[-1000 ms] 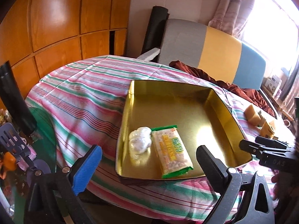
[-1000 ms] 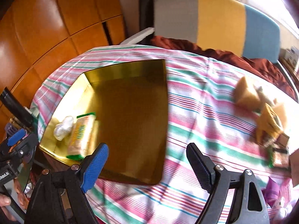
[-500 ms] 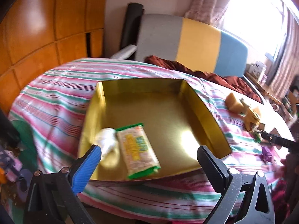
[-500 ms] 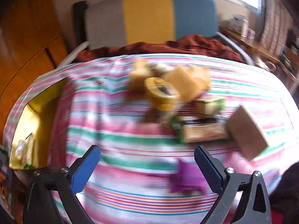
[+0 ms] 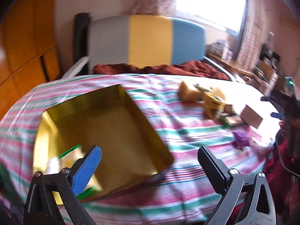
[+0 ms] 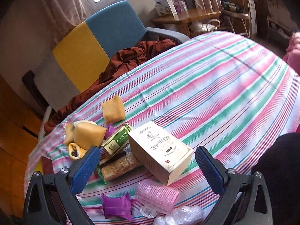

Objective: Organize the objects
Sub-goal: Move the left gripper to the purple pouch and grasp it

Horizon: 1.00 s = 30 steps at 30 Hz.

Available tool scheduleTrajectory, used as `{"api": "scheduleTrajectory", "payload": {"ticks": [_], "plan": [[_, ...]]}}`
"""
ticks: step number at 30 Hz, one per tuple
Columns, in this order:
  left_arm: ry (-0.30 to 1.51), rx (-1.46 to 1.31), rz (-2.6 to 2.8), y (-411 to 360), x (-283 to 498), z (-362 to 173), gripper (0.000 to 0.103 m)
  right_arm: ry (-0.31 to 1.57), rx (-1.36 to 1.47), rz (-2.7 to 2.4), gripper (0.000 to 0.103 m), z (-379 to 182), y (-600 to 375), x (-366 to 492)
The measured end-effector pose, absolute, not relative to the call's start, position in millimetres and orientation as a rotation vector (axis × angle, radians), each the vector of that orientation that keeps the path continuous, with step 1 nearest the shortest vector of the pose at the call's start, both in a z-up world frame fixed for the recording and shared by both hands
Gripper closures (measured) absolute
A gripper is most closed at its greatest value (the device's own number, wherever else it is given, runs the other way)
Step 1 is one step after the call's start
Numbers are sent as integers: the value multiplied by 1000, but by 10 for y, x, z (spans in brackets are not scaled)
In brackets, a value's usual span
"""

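Striped pink, green and white tablecloth (image 6: 215,86) covering a round table, seen from both wrist cameras. Left wrist view, blurred: the left gripper (image 5: 150,161) stands released, its jaws wide apart with nothing between them, above the near edge of a shallow rectangular gold metal tray (image 5: 112,123). In the tray's near left corner lie a green-edged packet of crackers (image 5: 73,155) and, just beside it, a small white wrapped item (image 5: 53,164), both partly hidden behind the blue-padded finger. To the right of the tray, well apart from it, a loose cluster of snacks and boxes rests on the cloth. Right wrist view, sharp: the right gripper (image 6: 147,166) is fully spread and empty, hovering over that cluster. Between its fingers lies a cream rectangular cardboard box (image 6: 161,150), tilted, resting on a long cracker packet (image 6: 120,166) beside a green tea box (image 6: 118,138). Yellow sponge-like cake blocks (image 6: 113,109) sit beyond and to the left, one filled roll (image 6: 75,151) near the blue finger pad. Nearer the camera lie a purple wrapped sweet (image 6: 117,207), a pink plastic hair roller (image 6: 156,196) and clear crumpled plastic (image 6: 180,215). Behind the table stands a grey, yellow and blue upholstered chair (image 6: 93,43) with a rust-brown cloth (image 6: 127,60) draped on its seat.
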<state>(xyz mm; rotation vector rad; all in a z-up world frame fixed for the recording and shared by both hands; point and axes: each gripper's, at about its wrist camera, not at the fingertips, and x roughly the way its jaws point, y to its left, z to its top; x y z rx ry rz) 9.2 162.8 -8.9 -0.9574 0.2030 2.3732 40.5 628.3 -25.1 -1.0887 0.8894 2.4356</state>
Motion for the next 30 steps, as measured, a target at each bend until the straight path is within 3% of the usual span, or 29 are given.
{"api": "scheduleTrajectory", "payload": {"ticks": [10,18,30], "plan": [[487,-915,2070,2799,281,-294,0,1191,-896,2457,0,-287,6493,636],[757,-773,1738,3667,537,-534,0,1230,-939,2489,0,-330,6494,567],[846,-730,1527,4435,543,-841,1,1267,-970,2497,0,-382,6499,552]]}}
